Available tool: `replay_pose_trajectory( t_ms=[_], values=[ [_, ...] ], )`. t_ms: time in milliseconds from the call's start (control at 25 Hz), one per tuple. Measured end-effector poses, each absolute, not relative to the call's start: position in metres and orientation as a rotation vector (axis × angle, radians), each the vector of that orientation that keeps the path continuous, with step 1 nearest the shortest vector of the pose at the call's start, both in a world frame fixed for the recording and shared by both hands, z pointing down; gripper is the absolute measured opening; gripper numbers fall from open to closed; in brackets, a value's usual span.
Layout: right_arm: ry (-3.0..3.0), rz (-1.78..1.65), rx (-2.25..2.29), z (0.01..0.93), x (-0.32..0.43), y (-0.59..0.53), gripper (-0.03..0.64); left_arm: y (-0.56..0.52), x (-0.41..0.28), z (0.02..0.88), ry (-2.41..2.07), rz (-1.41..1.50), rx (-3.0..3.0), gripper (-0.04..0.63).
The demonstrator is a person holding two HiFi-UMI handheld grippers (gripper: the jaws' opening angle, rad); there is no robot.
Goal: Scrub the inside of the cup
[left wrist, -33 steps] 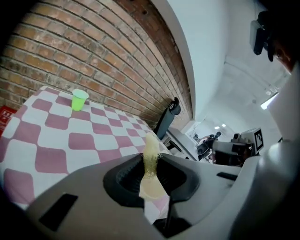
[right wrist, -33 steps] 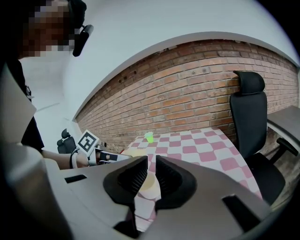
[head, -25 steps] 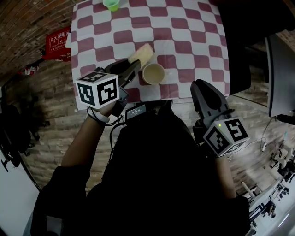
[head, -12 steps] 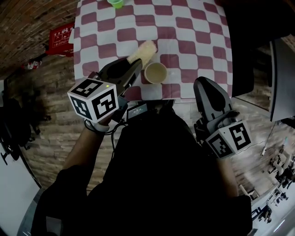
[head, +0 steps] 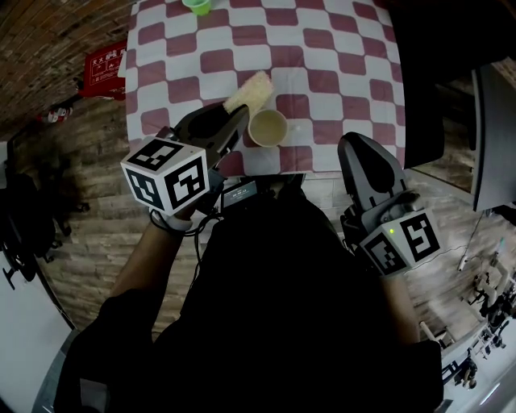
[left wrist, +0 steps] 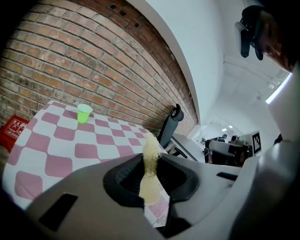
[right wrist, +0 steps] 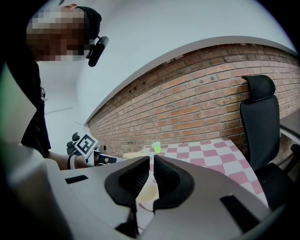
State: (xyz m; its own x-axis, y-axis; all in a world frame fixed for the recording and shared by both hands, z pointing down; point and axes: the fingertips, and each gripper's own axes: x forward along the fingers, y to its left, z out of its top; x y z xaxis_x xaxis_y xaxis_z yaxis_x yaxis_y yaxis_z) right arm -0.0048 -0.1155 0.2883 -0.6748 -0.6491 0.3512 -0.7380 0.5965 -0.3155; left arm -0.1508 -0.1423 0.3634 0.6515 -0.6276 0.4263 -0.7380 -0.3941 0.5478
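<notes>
A beige cup stands upright near the front edge of the red-and-white checked table. My left gripper is shut on a yellow sponge, which sticks out past the jaws just left of the cup and behind it. In the left gripper view the sponge stands pinched between the jaws of the left gripper. My right gripper hangs off the table's front edge, right of the cup, shut with nothing in it. The right gripper view shows the right gripper with its jaws almost touching and the cup beyond them.
A small green cup stands at the far side of the table, also in the left gripper view as the green cup. A black office chair is at the table's right. A red box lies on the floor at the left.
The left gripper's marker cube has shifted slightly toward the person, with the sponge still held beside the cup. The right gripper has barely moved.
</notes>
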Motion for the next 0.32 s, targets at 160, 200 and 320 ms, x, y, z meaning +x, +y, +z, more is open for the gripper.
replay_pose_trajectory(
  t_ms=[160, 200, 320],
  values=[
    [-2.619, 0.665, 1.160, 0.2897, -0.0002, -0.1161, 0.050, -0.1433, -0.1447, 0.3632, -1.046, 0.204, 2.144, 0.078],
    [-2.618, 0.666, 1.160, 0.2898, 0.0004, -0.1161, 0.049, -0.1434, -0.1439, 0.3632, -1.045, 0.206, 2.144, 0.078],
    [-2.618, 0.667, 1.159, 0.2898, 0.0017, -0.1154, 0.050, -0.1430, -0.1423, 0.3636, -1.044, 0.211, 2.143, 0.078]
  ],
)
